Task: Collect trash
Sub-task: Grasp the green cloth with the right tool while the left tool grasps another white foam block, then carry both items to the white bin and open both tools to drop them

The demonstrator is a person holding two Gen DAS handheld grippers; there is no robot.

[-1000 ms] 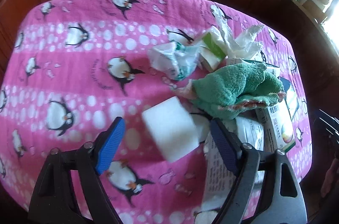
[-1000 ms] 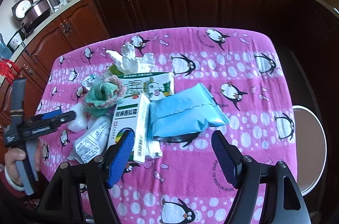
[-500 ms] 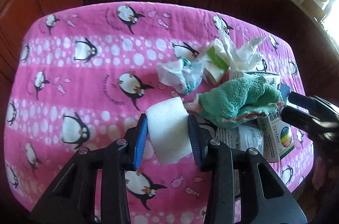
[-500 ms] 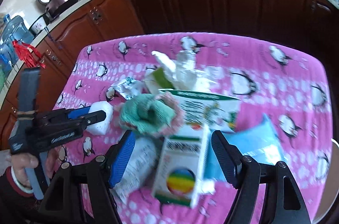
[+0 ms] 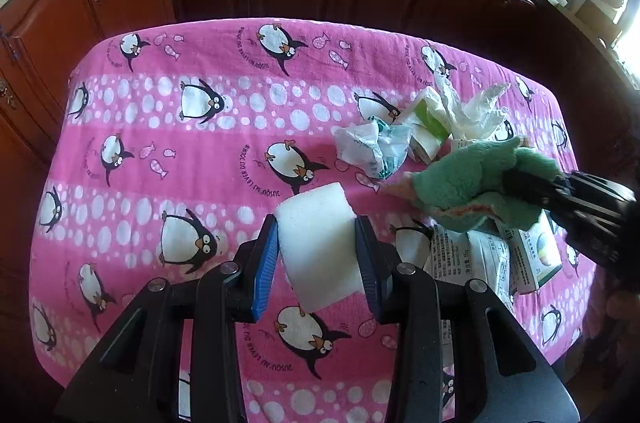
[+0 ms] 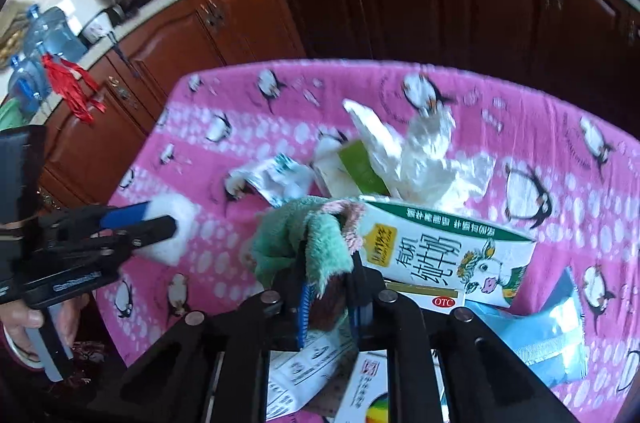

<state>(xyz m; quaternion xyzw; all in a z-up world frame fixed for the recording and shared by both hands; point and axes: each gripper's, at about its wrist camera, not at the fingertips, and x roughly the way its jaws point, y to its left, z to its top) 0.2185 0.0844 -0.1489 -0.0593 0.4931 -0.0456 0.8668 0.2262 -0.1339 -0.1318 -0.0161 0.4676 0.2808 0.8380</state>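
Foam fills the lower centre of the left wrist view: the left hand-held gripper [image 5: 316, 255] clamps a white foam block [image 5: 316, 243] between its blue pads, above the pink penguin cloth of the desk [image 5: 200, 151]. At right, the right hand-held gripper [image 5: 516, 179] bites a green towel [image 5: 468, 183].

In the right wrist view, the right hand-held gripper [image 6: 326, 303], its jaws just closed, pinches that towel [image 6: 304, 243] at centre. A milk carton [image 6: 440, 255] lies right of it, crumpled tissue [image 6: 420, 159] above.

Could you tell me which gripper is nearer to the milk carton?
Right. The right gripper, shut on the green cloth, is right beside the milk carton; the left gripper holds the white sponge farther away.
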